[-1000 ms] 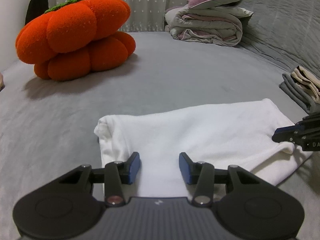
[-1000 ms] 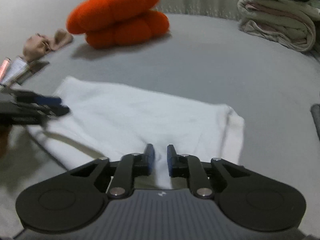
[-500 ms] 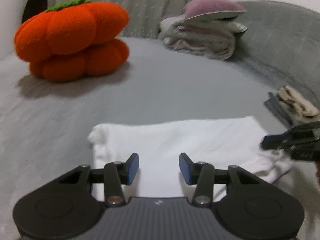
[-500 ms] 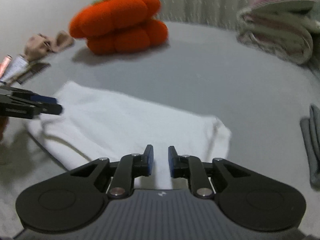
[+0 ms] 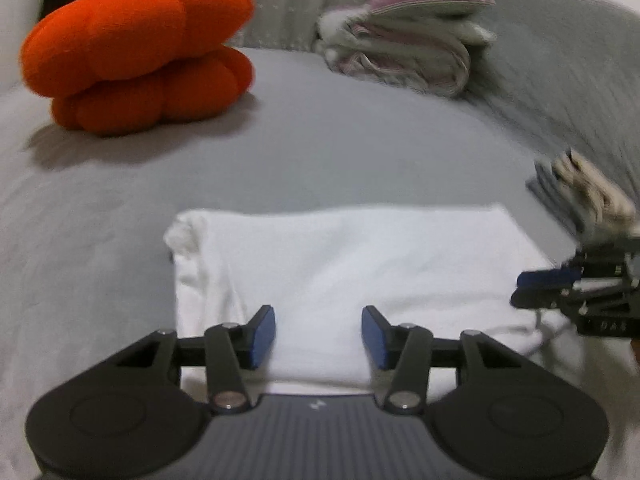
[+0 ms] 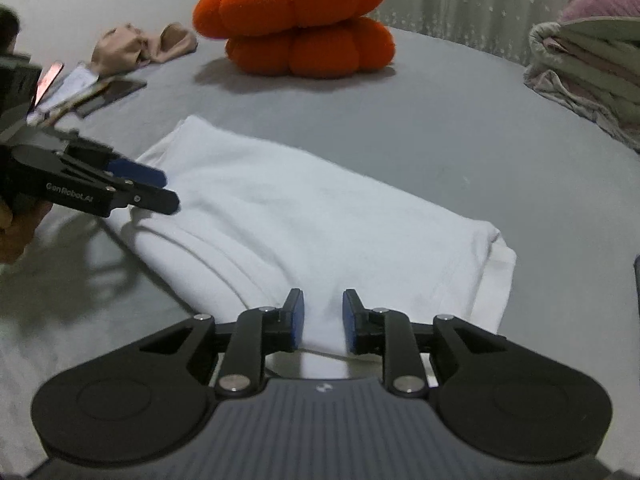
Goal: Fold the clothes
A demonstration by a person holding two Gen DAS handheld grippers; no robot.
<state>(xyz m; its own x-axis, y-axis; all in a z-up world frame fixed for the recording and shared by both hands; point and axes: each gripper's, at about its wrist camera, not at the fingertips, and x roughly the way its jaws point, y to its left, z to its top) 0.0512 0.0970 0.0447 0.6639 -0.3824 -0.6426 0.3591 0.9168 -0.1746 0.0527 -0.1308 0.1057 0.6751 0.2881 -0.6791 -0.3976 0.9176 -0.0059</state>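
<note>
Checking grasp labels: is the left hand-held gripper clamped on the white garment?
No, the left hand-held gripper is open above the white garment.

White "GenRobot.AI" lettering on the black side of the left gripper, at nine o'clock in the right wrist view

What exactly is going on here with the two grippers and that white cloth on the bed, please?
A person is folding clothes with two handheld grippers. A white garment lies folded into a long rectangle on the grey bed. The left gripper and the right gripper are at opposite ends of it, both open and holding nothing. An orange pumpkin cushion sits further back.
</note>
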